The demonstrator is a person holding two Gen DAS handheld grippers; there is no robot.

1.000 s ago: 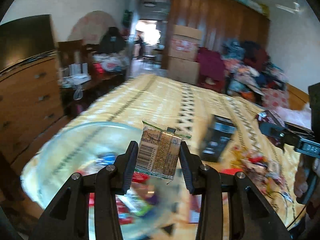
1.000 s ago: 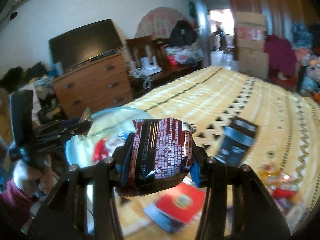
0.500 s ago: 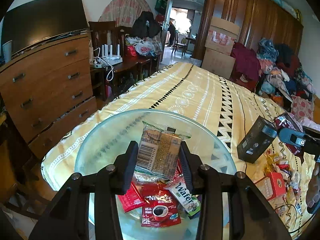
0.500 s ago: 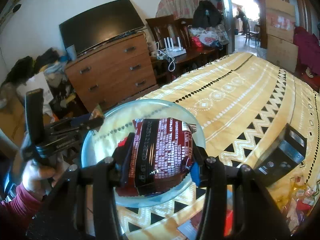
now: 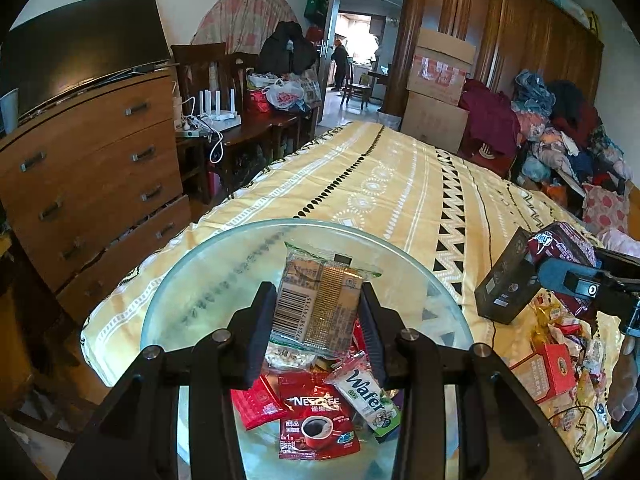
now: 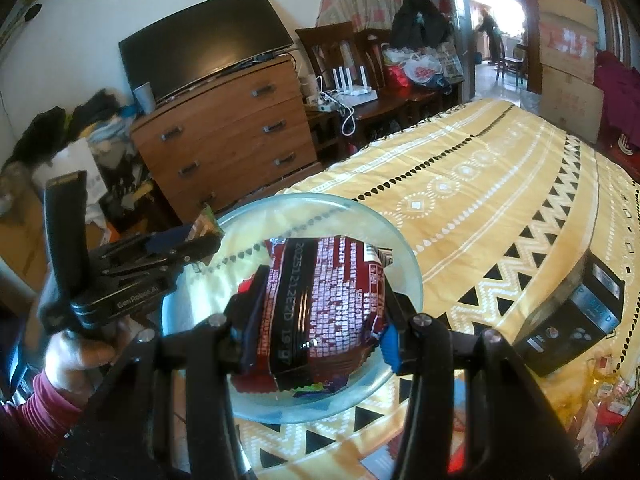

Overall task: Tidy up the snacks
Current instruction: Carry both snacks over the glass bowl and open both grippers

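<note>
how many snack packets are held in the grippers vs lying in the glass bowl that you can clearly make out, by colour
Held, tan and clear packet: 1
Held, dark red packet: 1
In the glass bowl, red packets: 2
In the bowl, white and green wafer packet: 1
Total: 5; others underneath are hidden.

Home bedroom w/ drawer chest [image 5: 96, 184], TV [image 6: 204, 60], wardrobe [image 5: 500, 32], clothes pile [image 5: 560, 140].

Pretty cluttered bedroom. White walls, a wooden chest of drawers [image 5: 92, 184] with a dark TV [image 5: 80, 44] on top, dark wooden chairs [image 5: 212, 68] beside it. Big wooden wardrobe [image 5: 508, 44] on the far side, cardboard boxes [image 5: 440, 92] stacked against it, clothes heaped [image 5: 560, 132] nearby. Daylight comes through the open doorway [image 5: 360, 40].
</note>
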